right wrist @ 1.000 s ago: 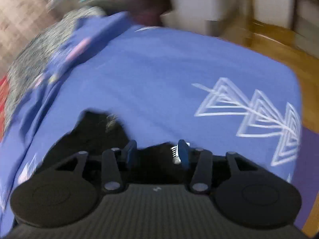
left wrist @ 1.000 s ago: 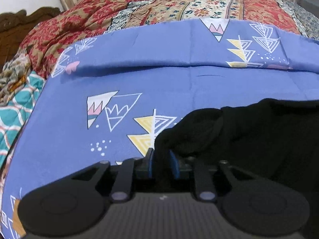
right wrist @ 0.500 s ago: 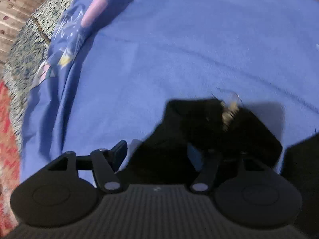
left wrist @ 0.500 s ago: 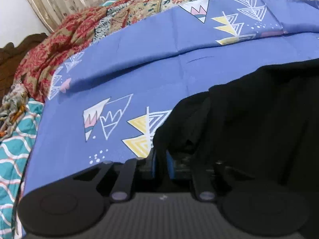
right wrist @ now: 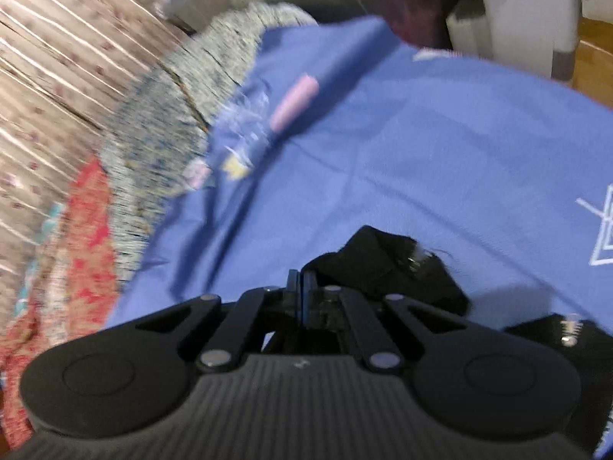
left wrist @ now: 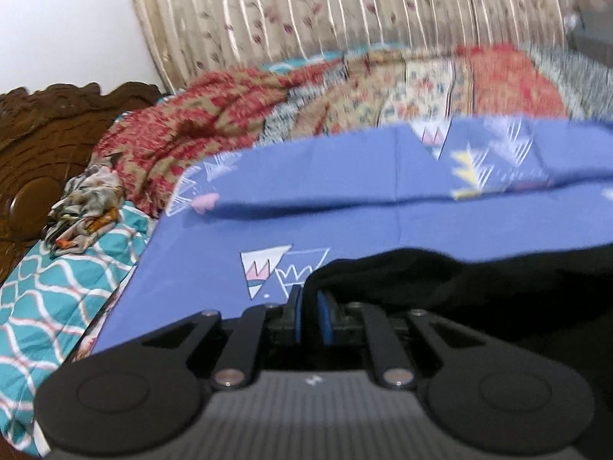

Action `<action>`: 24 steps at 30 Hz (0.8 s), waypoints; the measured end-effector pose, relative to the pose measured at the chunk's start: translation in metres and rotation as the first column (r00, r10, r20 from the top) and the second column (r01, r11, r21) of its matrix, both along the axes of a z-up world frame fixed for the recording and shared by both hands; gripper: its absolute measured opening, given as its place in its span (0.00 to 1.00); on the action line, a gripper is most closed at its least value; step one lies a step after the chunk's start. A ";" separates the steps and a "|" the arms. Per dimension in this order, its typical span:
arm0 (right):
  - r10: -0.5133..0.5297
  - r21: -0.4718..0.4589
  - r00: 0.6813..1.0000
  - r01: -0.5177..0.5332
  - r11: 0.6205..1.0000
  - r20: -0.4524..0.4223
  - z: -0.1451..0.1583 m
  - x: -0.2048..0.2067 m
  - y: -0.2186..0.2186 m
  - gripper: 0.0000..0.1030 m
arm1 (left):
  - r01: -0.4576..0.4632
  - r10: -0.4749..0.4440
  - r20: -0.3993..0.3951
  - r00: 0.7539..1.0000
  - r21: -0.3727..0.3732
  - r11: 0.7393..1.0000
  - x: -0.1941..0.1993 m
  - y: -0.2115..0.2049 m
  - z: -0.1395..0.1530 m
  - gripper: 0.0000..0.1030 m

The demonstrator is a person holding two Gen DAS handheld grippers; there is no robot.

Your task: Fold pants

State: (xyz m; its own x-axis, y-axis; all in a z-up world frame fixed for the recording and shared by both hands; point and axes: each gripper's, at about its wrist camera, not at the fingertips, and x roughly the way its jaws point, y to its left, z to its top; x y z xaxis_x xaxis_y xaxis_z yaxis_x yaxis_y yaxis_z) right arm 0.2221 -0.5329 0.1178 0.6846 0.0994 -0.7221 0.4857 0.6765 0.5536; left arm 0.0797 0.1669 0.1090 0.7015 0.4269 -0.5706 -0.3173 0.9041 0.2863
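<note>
A: What's different from a second ago?

B: Both claws have clamped down. The left claw (left wrist: 309, 308) had its blue pads a little apart around the black cloth; now they are pinched tight on an edge of the black pants (left wrist: 479, 287). The right claw (right wrist: 300, 295) stood wide over the fabric half a second back, and now its pads meet, with a bunched black corner of the pants rising just right of the tips.

A: Is the right one really gripping cloth?

B: I judge yes, since the fabric bunches straight out of the closed pads, but blur makes the exact bite hard to read.

A: Anything else moved?

B: Both views have tipped upward: the left one now takes in the curtain (left wrist: 345, 19) and the carved headboard (left wrist: 46, 134) at far left, which were barely in sight before. The pants edge looks lifted off the blue bedsheet (left wrist: 345, 199), at the near side of the bed.

A: Meaning for the task?

B: The grasp looks done on both sides, so carrying that edge over the rest of the pants to make a fold would likely come next.
</note>
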 end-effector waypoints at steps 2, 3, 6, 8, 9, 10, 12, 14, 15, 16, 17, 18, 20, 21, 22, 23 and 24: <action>0.001 0.010 0.998 -0.002 1.000 0.057 0.016 -0.028 -0.005 0.03 | 0.007 -0.006 0.036 0.999 -0.016 1.000 -0.022 -0.004 0.014 0.09; -0.001 0.014 0.997 0.000 1.000 0.083 0.022 -0.043 -0.011 0.03 | 0.009 -0.008 0.052 0.999 -0.021 1.000 -0.034 -0.005 0.021 0.09; -0.027 0.037 0.990 0.022 0.999 0.140 0.026 -0.089 -0.027 0.03 | 0.008 -0.005 0.085 0.996 -0.036 0.999 -0.074 -0.011 0.033 0.09; -0.050 0.056 0.988 0.043 0.998 0.148 0.016 -0.119 -0.039 0.03 | -0.001 0.006 0.083 0.997 -0.054 0.999 -0.099 -0.013 0.034 0.09; -0.066 0.065 0.988 0.057 0.996 0.142 0.009 -0.137 -0.046 0.03 | -0.006 0.012 0.076 0.997 -0.071 0.997 -0.114 -0.015 0.032 0.09; -0.082 0.077 0.988 0.072 0.994 0.128 0.001 -0.157 -0.053 0.03 | -0.008 0.014 0.067 0.998 -0.091 0.996 -0.127 -0.016 0.029 0.09; -0.132 0.096 0.989 0.125 0.988 0.067 -0.022 -0.198 -0.066 0.03 | -0.009 0.013 0.032 0.999 -0.120 0.993 -0.150 -0.021 0.017 0.09; -0.178 0.088 0.983 0.181 0.980 -0.037 -0.058 -0.225 -0.076 0.03 | -0.004 0.001 -0.025 1.000 -0.140 0.990 -0.170 -0.029 -0.001 0.09; -0.193 0.068 0.976 0.200 0.977 -0.098 -0.076 -0.232 -0.077 0.03 | -0.007 -0.001 -0.050 0.999 -0.160 0.987 -0.177 -0.032 -0.011 0.09; -0.213 0.051 0.966 0.222 0.974 -0.150 -0.091 -0.237 -0.079 0.07 | -0.016 0.001 -0.078 0.997 -0.185 0.983 -0.185 -0.035 -0.023 0.09; -0.255 0.024 0.944 0.266 0.964 -0.207 -0.106 -0.242 -0.081 0.10 | -0.013 -0.007 -0.101 0.995 -0.193 0.981 -0.189 -0.037 -0.032 0.10; -0.281 0.022 0.933 0.293 0.956 -0.226 -0.114 -0.245 -0.082 0.10 | -0.010 -0.011 -0.115 0.993 -0.183 0.983 -0.195 -0.041 -0.039 0.15; -0.303 0.021 0.932 0.314 0.949 -0.200 -0.110 -0.246 -0.082 0.23 | -0.010 -0.013 -0.137 0.990 -0.168 0.986 -0.204 -0.045 -0.046 0.24; -0.323 -0.026 0.930 0.323 0.946 -0.178 -0.101 -0.245 -0.079 0.29 | -0.001 -0.025 -0.135 0.991 -0.192 0.981 -0.210 -0.045 -0.044 0.30; -0.333 -0.094 0.932 0.323 0.942 -0.140 -0.088 -0.244 -0.075 0.34 | 0.011 -0.037 -0.121 0.992 -0.215 0.977 -0.215 -0.041 -0.041 0.33; -0.314 -0.168 0.945 0.297 0.940 -0.089 -0.072 -0.239 -0.067 0.34 | 0.021 -0.045 -0.101 0.994 -0.232 0.972 -0.222 -0.036 -0.036 0.35; -0.276 -0.218 0.960 0.260 0.941 -0.047 -0.058 -0.234 -0.056 0.34 | 0.016 -0.036 -0.077 0.996 -0.243 0.970 -0.229 -0.028 -0.030 0.41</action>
State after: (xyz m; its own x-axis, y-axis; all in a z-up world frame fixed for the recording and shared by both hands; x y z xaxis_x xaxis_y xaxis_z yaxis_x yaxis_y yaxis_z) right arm -0.0117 -0.5886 0.0600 0.6076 -0.2379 -0.7578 0.6998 0.6115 0.3692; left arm -0.1488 0.1386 0.0788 0.6580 0.2513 -0.7098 -0.2780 0.9571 0.0812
